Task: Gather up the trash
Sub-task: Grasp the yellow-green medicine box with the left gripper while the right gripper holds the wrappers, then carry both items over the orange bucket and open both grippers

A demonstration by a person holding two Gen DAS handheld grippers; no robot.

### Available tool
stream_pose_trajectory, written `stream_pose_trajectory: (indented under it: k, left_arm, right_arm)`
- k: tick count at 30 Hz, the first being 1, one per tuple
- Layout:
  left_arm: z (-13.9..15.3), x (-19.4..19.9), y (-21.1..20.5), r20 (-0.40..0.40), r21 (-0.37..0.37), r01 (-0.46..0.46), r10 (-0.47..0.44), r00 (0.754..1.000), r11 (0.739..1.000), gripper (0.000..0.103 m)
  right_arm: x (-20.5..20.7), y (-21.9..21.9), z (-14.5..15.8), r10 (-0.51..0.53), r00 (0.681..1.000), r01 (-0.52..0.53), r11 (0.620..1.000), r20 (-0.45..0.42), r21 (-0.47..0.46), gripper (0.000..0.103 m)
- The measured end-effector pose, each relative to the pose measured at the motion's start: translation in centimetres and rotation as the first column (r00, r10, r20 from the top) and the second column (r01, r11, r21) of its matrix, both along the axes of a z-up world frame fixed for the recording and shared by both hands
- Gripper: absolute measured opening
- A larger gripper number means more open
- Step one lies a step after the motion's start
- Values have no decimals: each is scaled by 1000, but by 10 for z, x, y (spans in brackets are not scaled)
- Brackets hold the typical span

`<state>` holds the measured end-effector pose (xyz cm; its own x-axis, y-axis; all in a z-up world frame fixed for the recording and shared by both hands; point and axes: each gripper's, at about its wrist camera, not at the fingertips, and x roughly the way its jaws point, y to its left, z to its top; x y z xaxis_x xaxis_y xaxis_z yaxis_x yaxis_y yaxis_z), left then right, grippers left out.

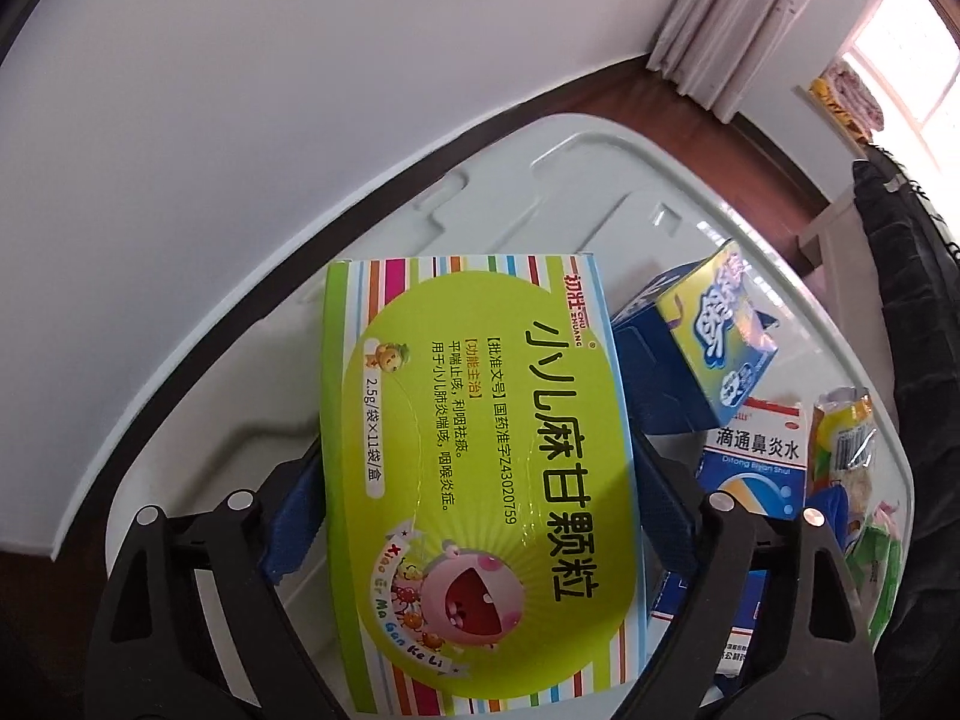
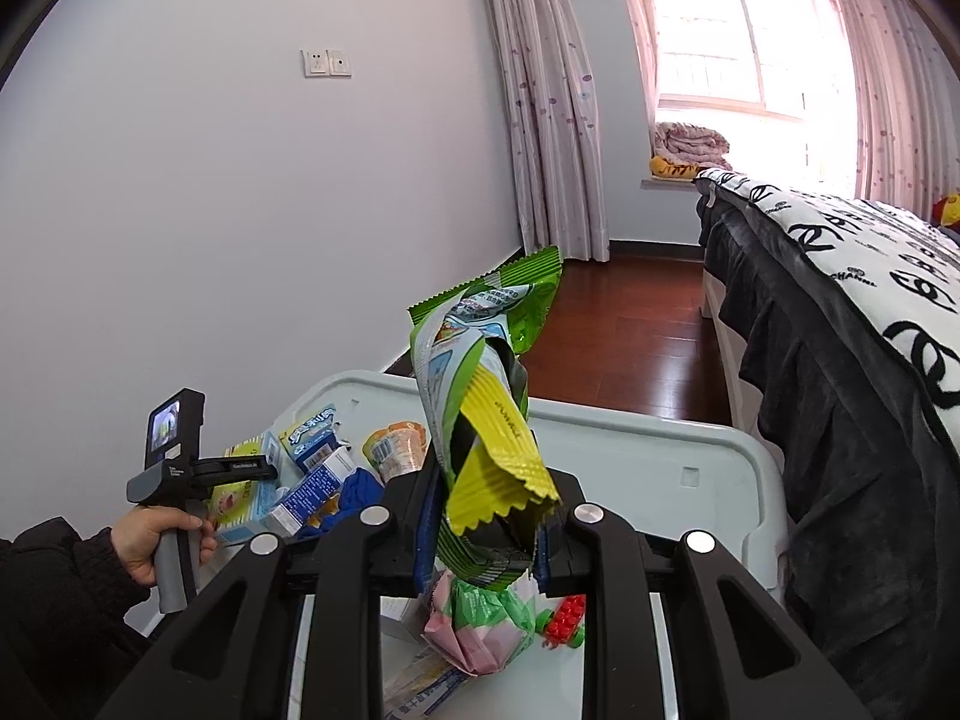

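Firstly, left wrist view: I look steeply down on a white plastic worktop (image 1: 600,168) set against a pale wall.
Left fingers (image 1: 474,498): spread wide, blue pads against both long edges of the green medicine box (image 1: 474,468); I record this as a grip.
Green medicine box: flat between my fingers, printed face up, its far end pointing towards the wall.
Neighbouring trash: a blue-and-yellow carton (image 1: 720,324) lies tilted just right of the box; a white-and-blue nasal spray box (image 1: 750,456) lies nearer me, and a torn foil pouch (image 1: 840,426) is beside that.
Contact with worktop: I cannot tell whether the green box rests on it or is clear of it.

Right wrist view: I look across the same worktop towards a bed (image 2: 840,300) and a bright window (image 2: 750,30).
Right fingers (image 2: 486,534): narrow, clamped on a green-and-yellow snack wrapper (image 2: 480,408).
Snack wrapper: stands up twisted out of my fingers, above the worktop.
Below my fingers: a crumpled pink-and-green wrapper (image 2: 480,624) on the worktop, a red toy brick (image 2: 564,612) just beside it.
Left hand (image 2: 162,540): seen at the left, wrapped round the grey gripper handle, over the pile of cartons.
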<state>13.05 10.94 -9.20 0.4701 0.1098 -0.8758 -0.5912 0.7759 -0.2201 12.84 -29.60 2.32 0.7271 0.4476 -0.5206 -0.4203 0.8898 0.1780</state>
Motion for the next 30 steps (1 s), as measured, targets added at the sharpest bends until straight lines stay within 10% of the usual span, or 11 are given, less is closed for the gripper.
stream_pose_trajectory:
  k: [14, 22, 30]
  left_arm:
    - [62, -55, -21, 180, 129, 132, -154, 972, 983, 84]
    - [124, -140, -73, 260, 306, 326, -408, 875, 895, 84]
    - [127, -229, -107, 201, 358, 492, -580, 789, 793, 84]
  right_arm:
    - [-15, 12, 10, 39, 999, -39, 999, 37, 1, 24]
    - [-93, 40, 25, 96, 991, -100, 994, 92, 37, 24]
    - [-184, 60, 11, 170, 985, -171, 985, 35, 32, 24]
